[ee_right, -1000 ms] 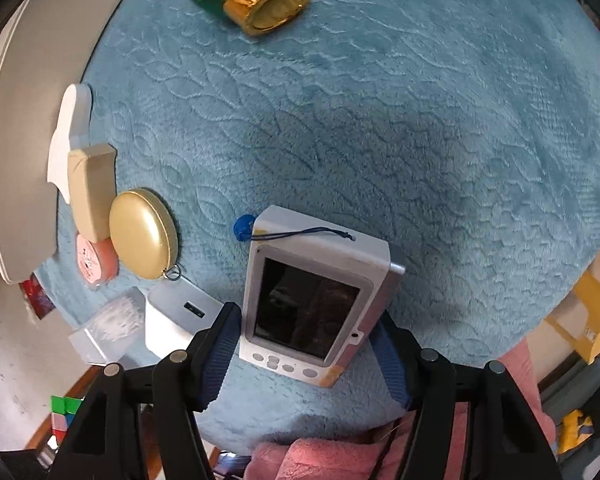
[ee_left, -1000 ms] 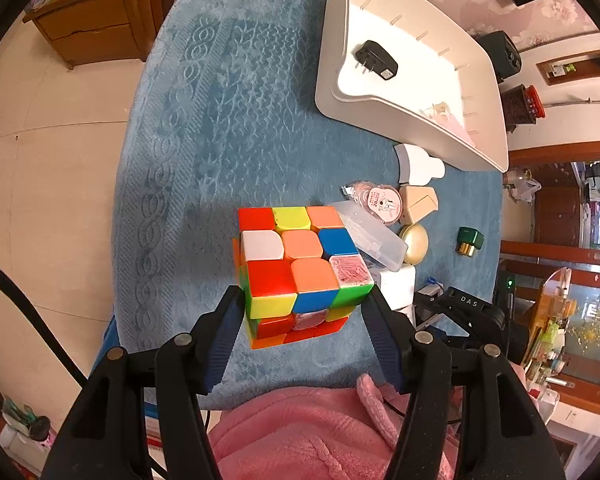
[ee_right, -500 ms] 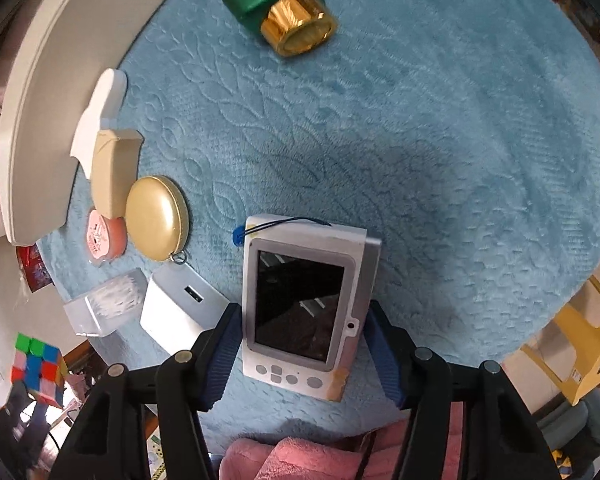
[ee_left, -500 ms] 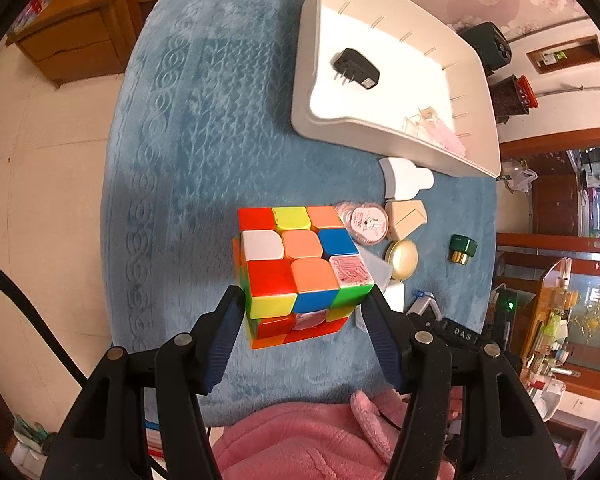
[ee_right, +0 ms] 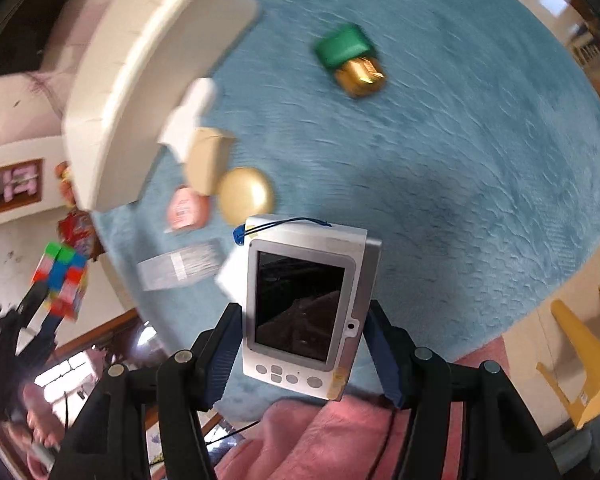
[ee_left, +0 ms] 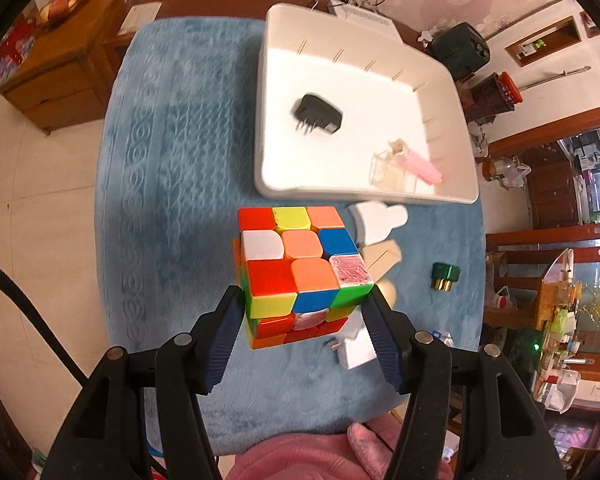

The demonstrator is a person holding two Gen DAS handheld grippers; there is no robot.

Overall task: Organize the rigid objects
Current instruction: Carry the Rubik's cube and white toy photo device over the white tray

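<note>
My left gripper (ee_left: 304, 316) is shut on a multicoloured puzzle cube (ee_left: 298, 272) and holds it high above the blue mat (ee_left: 172, 168); the cube also shows at the left in the right wrist view (ee_right: 62, 280). My right gripper (ee_right: 306, 340) is shut on a silver hand-held device with a dark screen (ee_right: 304, 304), lifted off the mat (ee_right: 460, 160). A white tray (ee_left: 360, 120) at the back holds a black plug adapter (ee_left: 318, 114), a clear bottle (ee_left: 392, 168) and a pink item (ee_left: 422, 166).
On the mat near the tray lie a white bottle (ee_left: 376, 218), a beige box (ee_right: 208, 158), a gold round case (ee_right: 246, 194), a pink round tin (ee_right: 188, 210), a clear box (ee_right: 180, 266), a white charger (ee_left: 356, 348) and a green-and-gold cap (ee_right: 350, 60).
Both grippers have risen higher above the mat with their objects. The right gripper lifted the device off the mat and swung; the tray now sits more centred in the left view.
</note>
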